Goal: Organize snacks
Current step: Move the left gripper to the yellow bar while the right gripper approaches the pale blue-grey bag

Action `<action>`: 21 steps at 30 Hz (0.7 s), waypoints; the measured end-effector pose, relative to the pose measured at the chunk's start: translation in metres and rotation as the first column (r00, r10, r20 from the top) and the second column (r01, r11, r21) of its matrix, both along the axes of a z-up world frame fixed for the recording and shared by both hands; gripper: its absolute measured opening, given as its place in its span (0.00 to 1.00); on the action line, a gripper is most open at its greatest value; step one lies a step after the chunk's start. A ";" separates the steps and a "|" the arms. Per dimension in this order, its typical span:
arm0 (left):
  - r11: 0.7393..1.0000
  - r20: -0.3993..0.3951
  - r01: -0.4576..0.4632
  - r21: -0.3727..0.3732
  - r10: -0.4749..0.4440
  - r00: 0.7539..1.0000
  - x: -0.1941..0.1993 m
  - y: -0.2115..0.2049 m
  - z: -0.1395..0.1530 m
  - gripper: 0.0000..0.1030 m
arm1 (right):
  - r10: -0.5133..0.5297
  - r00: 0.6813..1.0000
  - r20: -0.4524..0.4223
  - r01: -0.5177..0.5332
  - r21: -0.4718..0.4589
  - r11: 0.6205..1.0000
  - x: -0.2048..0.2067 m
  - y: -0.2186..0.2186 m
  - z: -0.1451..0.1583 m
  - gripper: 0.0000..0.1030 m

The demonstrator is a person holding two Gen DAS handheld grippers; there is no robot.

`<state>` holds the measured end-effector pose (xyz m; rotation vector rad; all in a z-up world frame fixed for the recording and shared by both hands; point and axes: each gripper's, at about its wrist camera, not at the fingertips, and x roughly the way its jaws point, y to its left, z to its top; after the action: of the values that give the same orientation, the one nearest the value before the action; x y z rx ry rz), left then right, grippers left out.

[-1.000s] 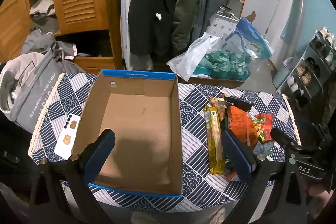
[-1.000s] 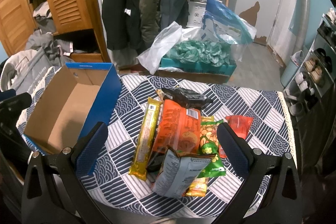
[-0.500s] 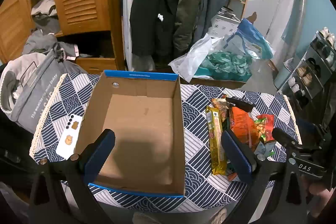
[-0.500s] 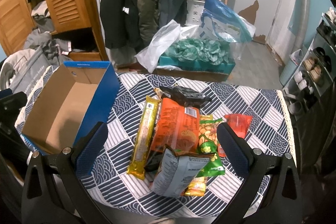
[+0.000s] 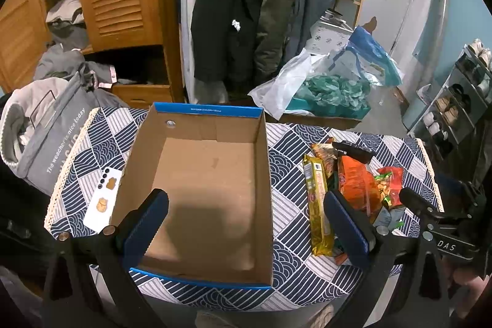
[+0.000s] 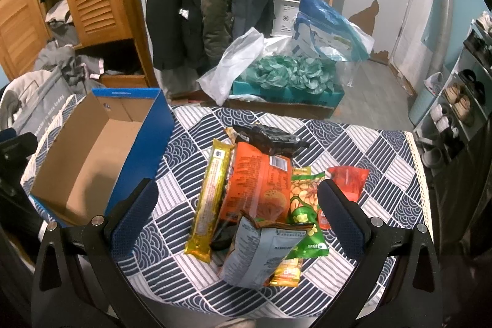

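Readable writing is scarce: the grey bag at 9 o'clock off the table reads "The weather is nice today", the right gripper's frame, seen in the left view, carries "DAS", and the green pack shows letters too warped to make out. The orange bag bears a barcode and fine print that is too small to read.

The box is plain brown corrugated card inside with a glossy blue rim and blue outer wall, open-topped, nothing in it. It sits on a cloth of navy and white wave-pattern squares with a lace edge. A white phone with stickers lies at 9 o'clock of the box.

The snacks lie in a loose heap at 3 o'clock of the box: a long yellow foil bar, the crinkled orange bag, a black pack at 12 o'clock of the heap, a red pouch, a grey-blue bag at 6 o'clock.

The left gripper hangs over the box, jaws wide apart, holding nothing. The right gripper hangs over the heap, equally wide, holding nothing.
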<state>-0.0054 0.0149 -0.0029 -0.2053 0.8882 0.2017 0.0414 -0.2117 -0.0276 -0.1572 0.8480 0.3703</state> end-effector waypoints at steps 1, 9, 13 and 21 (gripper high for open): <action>1.000 -0.002 0.000 0.001 0.000 1.000 0.000 0.000 0.000 0.99 | 0.000 1.000 0.000 0.000 -0.001 1.000 0.000 -0.001 -0.001 0.99; 1.000 -0.059 -0.022 0.005 0.022 0.998 0.007 0.006 -0.018 0.99 | -0.029 1.000 -0.005 0.029 -0.011 1.000 0.004 -0.017 -0.008 0.99; 1.000 -0.091 -0.022 0.014 0.024 0.996 0.013 0.000 -0.029 0.99 | -0.056 0.998 -0.020 0.056 -0.006 0.998 0.010 -0.026 -0.008 0.99; 1.000 -0.160 0.003 0.024 0.001 0.987 0.026 -0.028 -0.056 0.99 | -0.091 0.992 -0.089 0.089 -0.024 0.996 0.010 -0.047 -0.031 0.99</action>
<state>0.0210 -0.0133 -0.0585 -0.1674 1.0447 0.2304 0.0515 -0.2586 -0.0591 -0.1214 0.9446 0.2858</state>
